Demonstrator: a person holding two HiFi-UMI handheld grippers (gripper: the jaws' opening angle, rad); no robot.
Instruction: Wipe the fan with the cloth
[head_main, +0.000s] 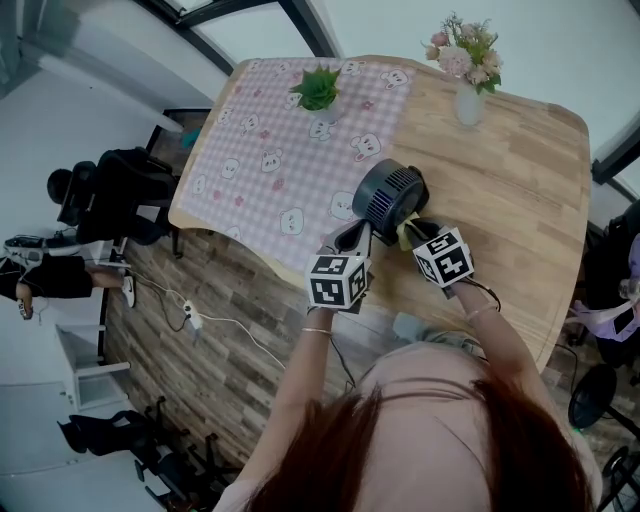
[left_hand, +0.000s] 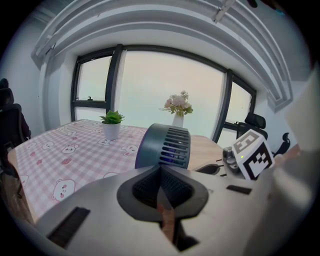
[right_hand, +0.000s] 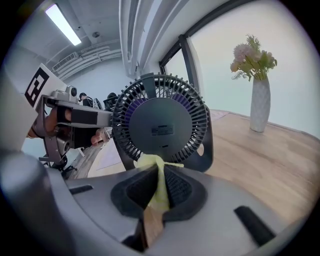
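At bench centre, head view: fan (head_main: 390, 198) stands on the wooden bench (head_main: 520, 190) by the edge of a checked mat (head_main: 270, 160); left tool (head_main: 358, 236) at its 7 o'clock, right tool (head_main: 415, 233) at its 5 o'clock, both just beside it.
Left gripper view: left tool (left_hand: 160, 175) closed, nothing between its jaws; fan (left_hand: 167, 146) side-on at 12 o'clock.
Right gripper view: right tool (right_hand: 160, 172) clamped on the yellow cloth (right_hand: 152, 161); cloth tip at the lower rim of the fan (right_hand: 160, 125) grille; flower vase (right_hand: 259, 105) at 2 o'clock.

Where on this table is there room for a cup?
Bare wood right of the fan, nearer than the vase; checked tablecloth between plant and fan. Crowded at the fan, where the left gripper and right gripper sit.
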